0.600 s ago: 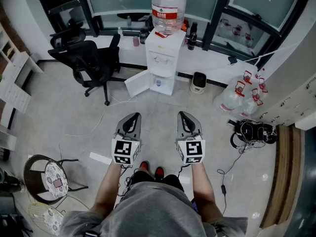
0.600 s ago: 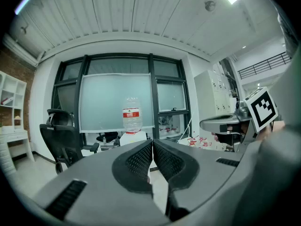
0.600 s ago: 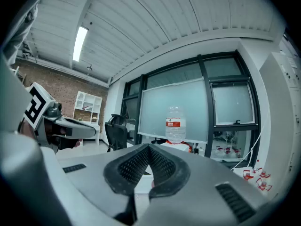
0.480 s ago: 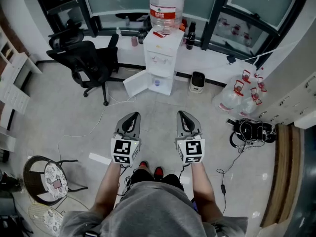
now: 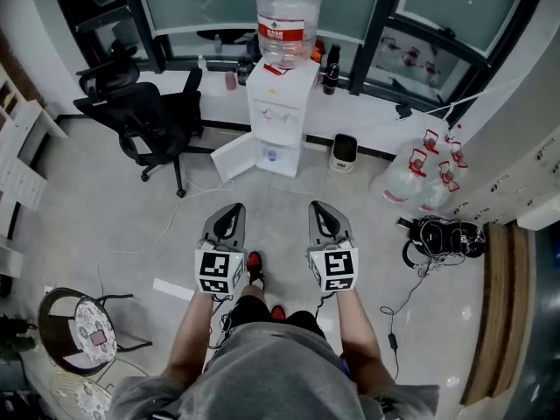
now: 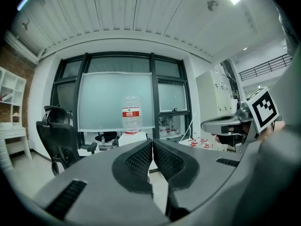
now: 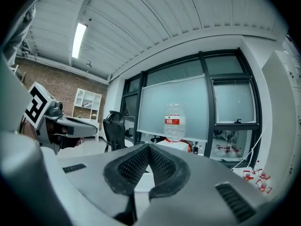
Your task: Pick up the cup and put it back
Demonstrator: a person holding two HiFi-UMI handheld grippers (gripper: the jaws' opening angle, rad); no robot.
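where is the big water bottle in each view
Head view: the water bottle is at top centre, on the white dispenser.
Left gripper view: the bottle is just left of centre, in front of the frosted window.
Right gripper view: the bottle is just right of centre.
Shared landmark: the black office chair stands left of the bottle in all three views.

No legible text; print on the red label (image 5: 286, 31) of the water bottle (image 5: 289, 3) too small.
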